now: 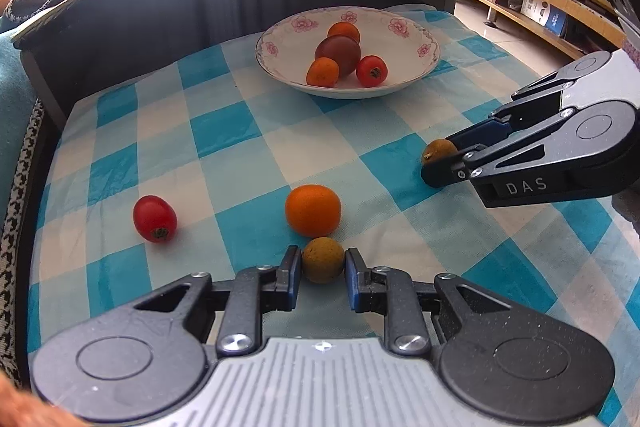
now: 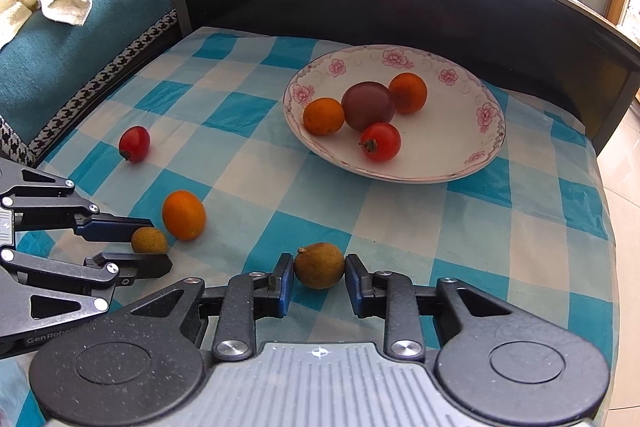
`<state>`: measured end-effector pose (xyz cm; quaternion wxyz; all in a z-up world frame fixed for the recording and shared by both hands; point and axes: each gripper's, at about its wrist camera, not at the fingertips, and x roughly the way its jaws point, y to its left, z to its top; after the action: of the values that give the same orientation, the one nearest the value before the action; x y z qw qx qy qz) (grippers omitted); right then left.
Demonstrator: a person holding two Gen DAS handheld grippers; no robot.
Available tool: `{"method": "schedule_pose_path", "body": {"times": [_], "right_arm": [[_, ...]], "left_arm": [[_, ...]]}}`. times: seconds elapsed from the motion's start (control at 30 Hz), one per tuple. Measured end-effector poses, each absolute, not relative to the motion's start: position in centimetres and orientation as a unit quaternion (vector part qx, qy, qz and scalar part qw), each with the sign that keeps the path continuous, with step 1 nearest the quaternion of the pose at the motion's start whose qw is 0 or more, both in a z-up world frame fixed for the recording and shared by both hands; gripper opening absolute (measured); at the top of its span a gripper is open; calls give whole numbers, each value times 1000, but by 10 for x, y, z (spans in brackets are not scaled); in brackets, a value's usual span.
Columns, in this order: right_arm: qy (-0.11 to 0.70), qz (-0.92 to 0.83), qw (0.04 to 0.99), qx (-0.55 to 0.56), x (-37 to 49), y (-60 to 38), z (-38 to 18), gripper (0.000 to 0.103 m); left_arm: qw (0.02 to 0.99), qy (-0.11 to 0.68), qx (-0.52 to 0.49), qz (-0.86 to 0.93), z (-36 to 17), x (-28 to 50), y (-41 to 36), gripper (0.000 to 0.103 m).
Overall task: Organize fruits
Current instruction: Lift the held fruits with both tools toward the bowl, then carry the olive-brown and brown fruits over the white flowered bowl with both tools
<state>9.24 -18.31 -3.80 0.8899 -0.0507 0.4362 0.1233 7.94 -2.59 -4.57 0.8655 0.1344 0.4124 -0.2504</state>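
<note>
Right hand-held gripper (image 2: 319,281) is clamping a small brown fruit (image 2: 319,265) on the checked tablecloth (image 2: 400,227). Left hand-held gripper (image 2: 154,253) is pinching another brown fruit (image 2: 149,240), just beside an orange (image 2: 184,215). A tomato (image 2: 134,143) is lying farther back. The plate (image 2: 460,163) is holding four fruits.

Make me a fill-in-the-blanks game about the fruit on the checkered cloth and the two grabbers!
1. The flowered bowl holds ____ fruits.
2. The left gripper has its fingers shut on a small ____ fruit.
3. The right gripper grips another brown fruit, so ____ grippers hold something.
4. Loose on the cloth lie an orange fruit and a ____ tomato.

Missing words: four; brown; both; red
</note>
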Motion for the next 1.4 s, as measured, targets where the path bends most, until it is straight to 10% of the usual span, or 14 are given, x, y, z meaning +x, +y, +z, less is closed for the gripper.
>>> {"method": "schedule_pose_path", "body": {"times": [1.4], "right_arm": [[422,119,898,-46,89,-186,-27,23]], "left_arm": [[877,378,130,-268,-22,82,-36,33]]}}
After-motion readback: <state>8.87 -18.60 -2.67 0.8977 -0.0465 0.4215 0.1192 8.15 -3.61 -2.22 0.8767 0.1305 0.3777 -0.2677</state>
